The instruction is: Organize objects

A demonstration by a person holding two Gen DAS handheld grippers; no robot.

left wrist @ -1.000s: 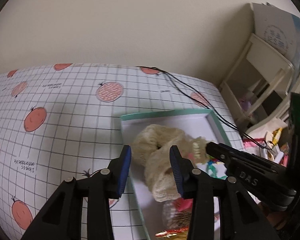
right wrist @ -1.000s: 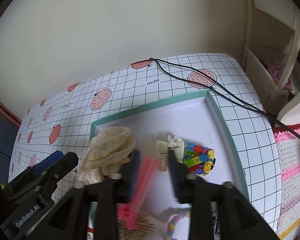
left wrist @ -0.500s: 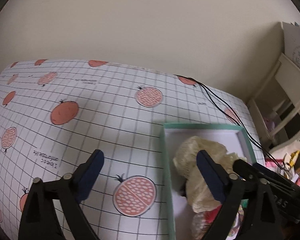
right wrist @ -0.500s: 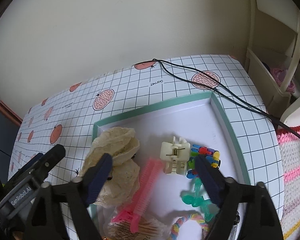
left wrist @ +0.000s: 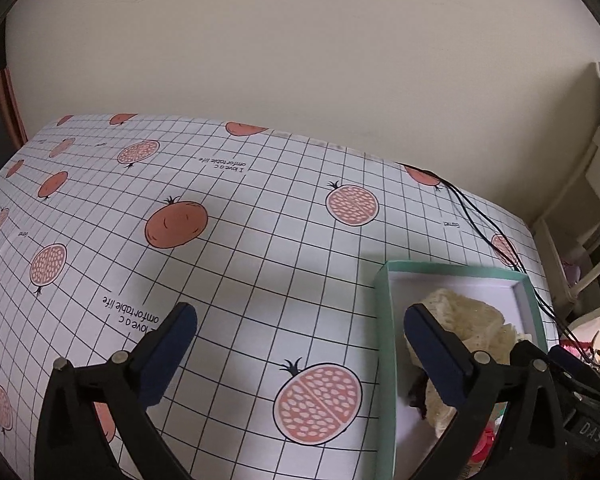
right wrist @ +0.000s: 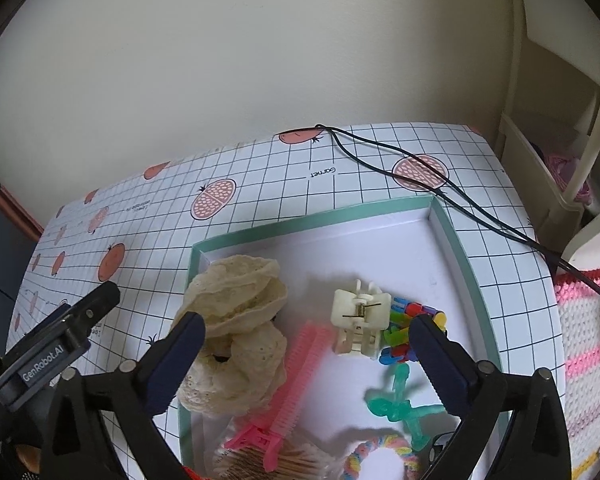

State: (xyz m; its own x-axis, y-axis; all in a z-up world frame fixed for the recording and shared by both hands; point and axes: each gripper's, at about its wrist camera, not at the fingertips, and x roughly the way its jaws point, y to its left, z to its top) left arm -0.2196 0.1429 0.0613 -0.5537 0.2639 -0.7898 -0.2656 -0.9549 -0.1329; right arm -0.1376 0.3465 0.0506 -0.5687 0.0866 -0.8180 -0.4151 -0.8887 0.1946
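Observation:
A white tray with a teal rim (right wrist: 456, 236) lies on the pomegranate-print tablecloth. In it lie a cream lace scrunchie (right wrist: 236, 328), a pink comb clip (right wrist: 296, 380), a cream claw clip (right wrist: 360, 320), a multicoloured bead piece (right wrist: 404, 332), a green clip (right wrist: 400, 404) and a pastel hair tie (right wrist: 380, 456). My right gripper (right wrist: 306, 344) is open and empty above the tray. My left gripper (left wrist: 300, 336) is open and empty over the tablecloth, left of the tray's rim (left wrist: 384, 320); the scrunchie (left wrist: 464, 324) shows past its right finger.
A black cable (right wrist: 440, 192) runs over the table's far right corner, past the tray. A cream shelf unit (right wrist: 548, 168) stands right of the table. A pink-striped knitted cloth (right wrist: 584, 344) lies at the right edge. A wall backs the table.
Both grippers opened wide and pulled back from the tray. The left gripper swung left off the scrunchie, which now lies in the tray. The cream claw clip lies free.

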